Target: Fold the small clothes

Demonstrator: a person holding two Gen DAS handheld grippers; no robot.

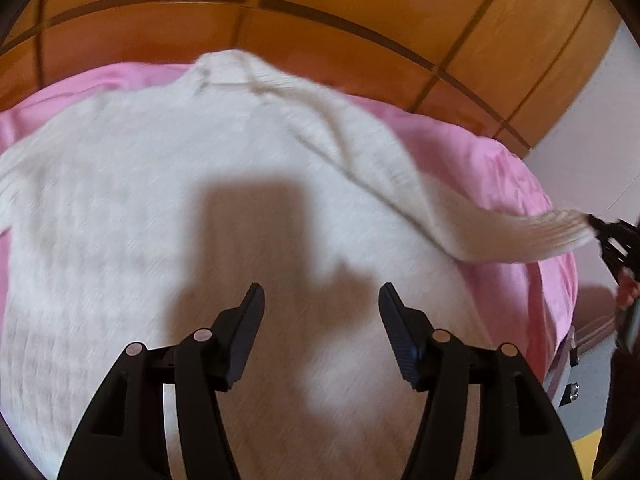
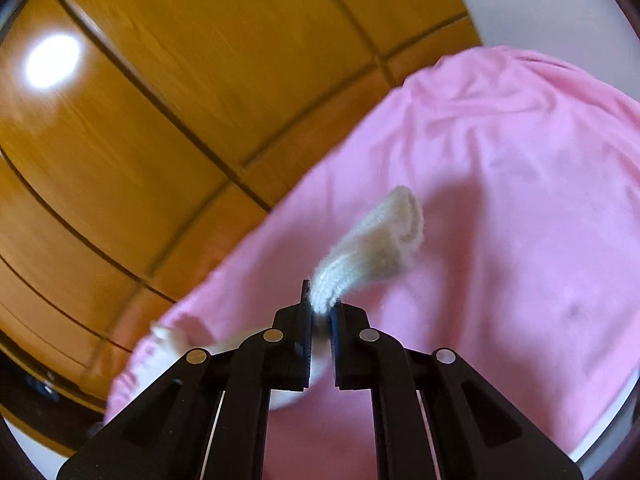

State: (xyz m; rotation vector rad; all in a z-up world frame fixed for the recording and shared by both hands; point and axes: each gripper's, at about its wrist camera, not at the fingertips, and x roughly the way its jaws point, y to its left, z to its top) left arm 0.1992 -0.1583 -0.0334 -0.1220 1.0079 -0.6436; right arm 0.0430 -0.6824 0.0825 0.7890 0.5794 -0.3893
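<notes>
A small white knit sweater (image 1: 168, 184) lies spread flat on a pink cloth (image 1: 496, 168). My left gripper (image 1: 322, 300) hovers open and empty above its lower body. The sweater's right sleeve (image 1: 520, 232) is stretched out to the right. My right gripper (image 2: 320, 312) is shut on that sleeve's ribbed cuff (image 2: 376, 244), which sticks out past the fingertips above the pink cloth (image 2: 500, 184). The right gripper also shows at the right edge of the left wrist view (image 1: 596, 226).
The pink cloth covers a raised surface with wooden panelled doors (image 1: 320, 12) behind it; they also show in the right wrist view (image 2: 160, 100). A white wall (image 1: 600, 120) is at the right. Floor and a metal fitting (image 1: 568, 380) lie beyond the cloth's right edge.
</notes>
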